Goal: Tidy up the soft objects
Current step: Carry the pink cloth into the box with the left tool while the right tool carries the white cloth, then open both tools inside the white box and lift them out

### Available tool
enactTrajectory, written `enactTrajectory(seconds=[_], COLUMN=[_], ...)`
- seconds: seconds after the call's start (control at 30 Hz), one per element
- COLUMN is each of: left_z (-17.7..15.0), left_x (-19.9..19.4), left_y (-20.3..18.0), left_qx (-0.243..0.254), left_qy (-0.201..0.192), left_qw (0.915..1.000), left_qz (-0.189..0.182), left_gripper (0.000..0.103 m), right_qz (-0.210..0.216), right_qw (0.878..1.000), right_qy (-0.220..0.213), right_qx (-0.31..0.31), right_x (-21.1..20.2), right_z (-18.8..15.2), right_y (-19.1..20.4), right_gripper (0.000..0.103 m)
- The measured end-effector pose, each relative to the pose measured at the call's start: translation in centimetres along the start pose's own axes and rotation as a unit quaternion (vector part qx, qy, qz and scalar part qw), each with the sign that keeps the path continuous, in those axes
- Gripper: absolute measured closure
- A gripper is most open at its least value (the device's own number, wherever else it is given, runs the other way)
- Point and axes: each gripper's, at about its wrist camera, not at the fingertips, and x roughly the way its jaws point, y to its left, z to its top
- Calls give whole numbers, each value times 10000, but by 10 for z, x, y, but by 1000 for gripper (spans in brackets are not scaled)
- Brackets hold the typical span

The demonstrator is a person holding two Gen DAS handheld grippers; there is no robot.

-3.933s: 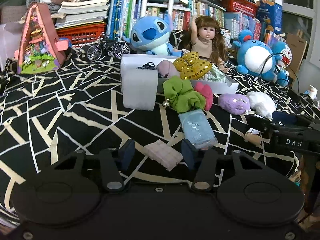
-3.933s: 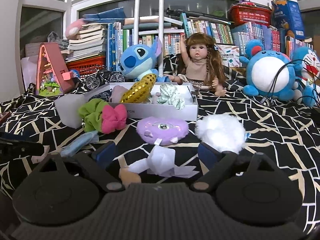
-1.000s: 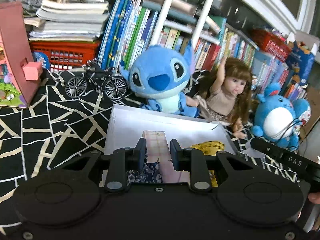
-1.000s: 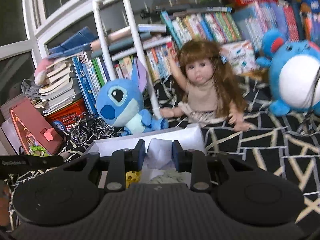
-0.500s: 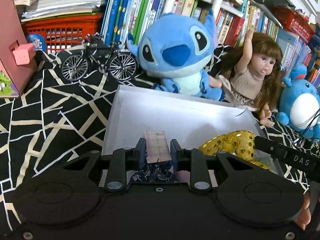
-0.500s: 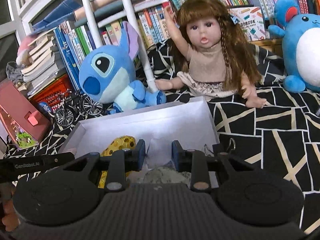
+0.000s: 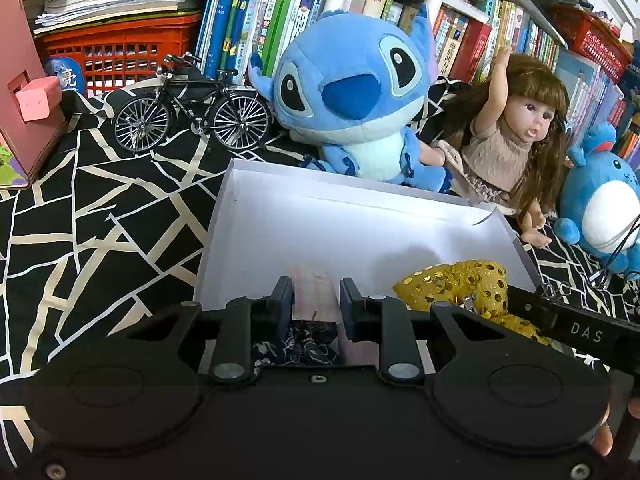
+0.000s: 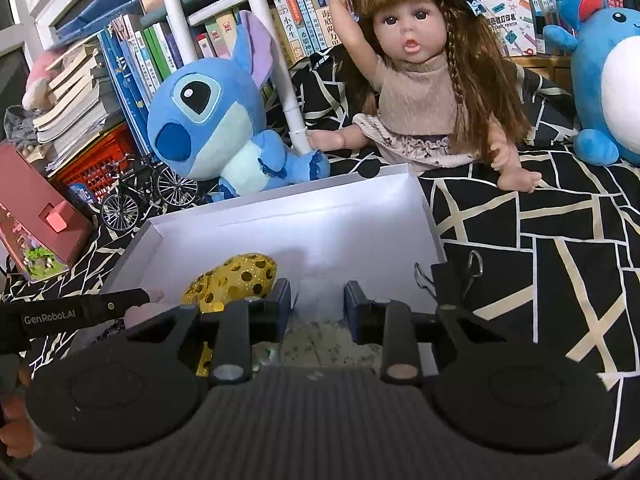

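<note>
Dropped white wad from right tongs (image 8: 317, 298), now spread; left tongs (image 7: 315, 297) pinching pink pad (image 7: 314, 294). Lower into white box (image 7: 360, 216), then release.

Counting one white box (image 7: 224, 216), one gold sequinned scrunchie (image 7: 452, 284) at 4 o'clock inside it, one pink pad (image 7: 314, 294), one dark patterned scrunchie (image 7: 308, 342). Tallying three plush toys: one blue Stitch (image 7: 352, 96) at 12 o'clock, two round blue ones (image 7: 600, 204) at 3 o'clock. Adding one doll (image 7: 516, 136), one model bicycle (image 7: 188, 108), two binder clips (image 8: 448, 276).
</note>
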Motion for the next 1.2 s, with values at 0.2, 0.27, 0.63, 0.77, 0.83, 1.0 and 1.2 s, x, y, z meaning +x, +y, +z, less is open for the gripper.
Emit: enactTrajectory(seconds=[0.2, 0.27, 0.63, 0.77, 0.83, 1.0, 1.2], left_z=[0, 0, -8, -19, -25, -43, -66], left_x=[-10, -16, -65, -84, -93, -109, -122], left_y=[-5, -6, -4, -5, -6, -6, -2], left_qx=[173, 208, 275, 394, 479, 518, 518], left_qy=[-184, -266, -745, -931, -1023, -1072, -1080], left_qw=[9997, 9994, 9968, 9949, 9936, 9928, 9928], left_qz=[-29, -31, -25, 8, 6, -99, -54], left_gripper=[61, 55, 26, 24, 22, 21, 19], right_qz=[46, 56, 333, 434, 485, 554, 435], right_qw=[9999, 9999, 9977, 9959, 9947, 9913, 9869], right_qy=[-90, -126, -533, -688, -771, -920, -1052], right_qx=[28, 14, -247, -388, -470, -762, -1140], right_x=[-7, -12, -55, -72, -80, -100, -115], right_z=[1, 2, 3, -2, -6, -21, -47], right_y=[0, 0, 2, 5, 7, 14, 20], right_gripper=[47, 43, 27, 22, 21, 16, 9])
